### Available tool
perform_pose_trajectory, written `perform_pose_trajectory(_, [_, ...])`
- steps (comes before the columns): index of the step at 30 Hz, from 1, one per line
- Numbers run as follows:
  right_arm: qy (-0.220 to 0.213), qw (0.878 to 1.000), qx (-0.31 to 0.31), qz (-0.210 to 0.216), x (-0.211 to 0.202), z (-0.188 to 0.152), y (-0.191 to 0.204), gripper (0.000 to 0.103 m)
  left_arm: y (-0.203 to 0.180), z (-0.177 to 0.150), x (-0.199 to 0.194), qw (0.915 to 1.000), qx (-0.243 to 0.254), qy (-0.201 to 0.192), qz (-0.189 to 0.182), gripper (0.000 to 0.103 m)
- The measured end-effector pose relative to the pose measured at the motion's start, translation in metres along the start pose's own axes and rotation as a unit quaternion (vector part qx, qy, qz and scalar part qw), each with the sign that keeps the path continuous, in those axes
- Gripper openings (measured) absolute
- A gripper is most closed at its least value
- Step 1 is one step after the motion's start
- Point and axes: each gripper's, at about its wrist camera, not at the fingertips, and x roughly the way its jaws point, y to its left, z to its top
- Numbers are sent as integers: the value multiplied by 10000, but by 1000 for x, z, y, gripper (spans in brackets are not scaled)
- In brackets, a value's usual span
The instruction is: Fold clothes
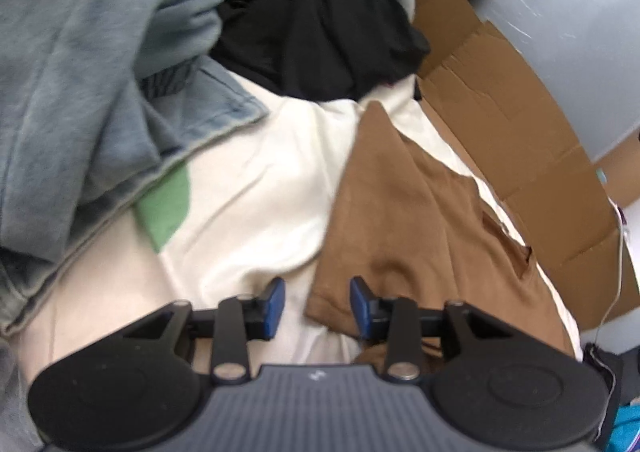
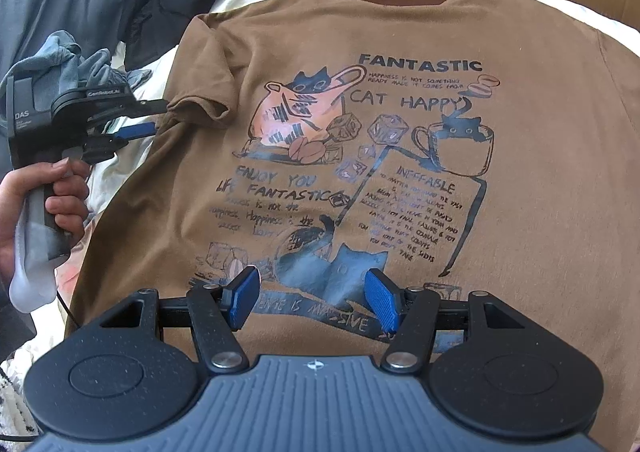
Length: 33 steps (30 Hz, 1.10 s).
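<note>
A brown T-shirt (image 2: 400,32) with a cat print lies spread flat, front up, collar at the far side. My right gripper (image 2: 313,302) is open and hovers over the shirt's lower hem area with nothing between its fingers. In the same view my left gripper (image 2: 134,130), held by a person's hand (image 2: 52,196), sits at the shirt's left sleeve (image 2: 208,92). In the left wrist view the left gripper (image 1: 318,306) is open, and the edge of the brown sleeve (image 1: 400,220) lies just below and between its blue pads (image 1: 276,302).
A cream sheet (image 1: 248,188) covers the surface under the shirt. A pile of blue-grey clothes (image 1: 72,72) and a black garment (image 1: 312,20) lies at the left and back. Flattened cardboard (image 1: 520,124) borders the far side. A white sock (image 2: 30,276) hangs by the hand.
</note>
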Motion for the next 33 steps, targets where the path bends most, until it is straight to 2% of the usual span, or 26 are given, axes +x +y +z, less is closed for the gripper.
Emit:
perform_pose_trajectory(1, [7,10000,2,-5,0,0,0,66,1,0,1,10000,-5,1,7,24])
perform_pose_trajectory(2, [15,10000,3,-9,1,-1,0,66,3,0,1,10000,-16,2,7,22])
perform_pose_trajectory(5, [55,10000,-3,-8,2,-3,0,66,4,-3,4,10000,-46,63,-10,21])
perform_pose_trajectory(8, [99,9999,5,-13,3,-6,1,66,-7,-8,10,9992,366,83,167,22])
perform_pose_trajectory(10, [120,9999,76,10,4,-6,0,66,-17,-9,13,9957,827,99,403,22])
perform_pose_trajectory(12, [103,9999,51,14,3,-5,0,66,-22,-9,15,9938,968,140,521,22])
perform_pose_trajectory(13, [93,9999,35,15,2,-4,0,66,-23,-8,15,9936,976,165,547,20])
perform_pose_trajectory(14, [83,10000,18,15,1,-4,1,66,-24,-6,14,9932,1009,179,556,11])
perform_pose_trajectory(15, [73,10000,2,16,1,-4,1,66,-25,-5,12,9927,1044,193,564,6])
perform_pose_trajectory(18, [44,10000,-47,19,-1,-2,2,66,-32,2,4,9885,1305,176,741,4])
perform_pose_trajectory(22, [4,9999,-113,23,-4,-1,3,66,-51,26,-19,9770,1916,53,939,4])
perform_pose_trajectory(25, [0,9999,-166,29,-5,0,4,66,-64,51,-30,9644,2391,9,1129,4])
perform_pose_trajectory(30, [43,9997,-252,58,-4,-1,5,66,-79,84,-31,9410,2997,-18,1574,4])
perform_pose_trajectory(33, [9,9995,-318,73,-5,2,5,66,-79,98,-26,9308,3152,53,1849,4])
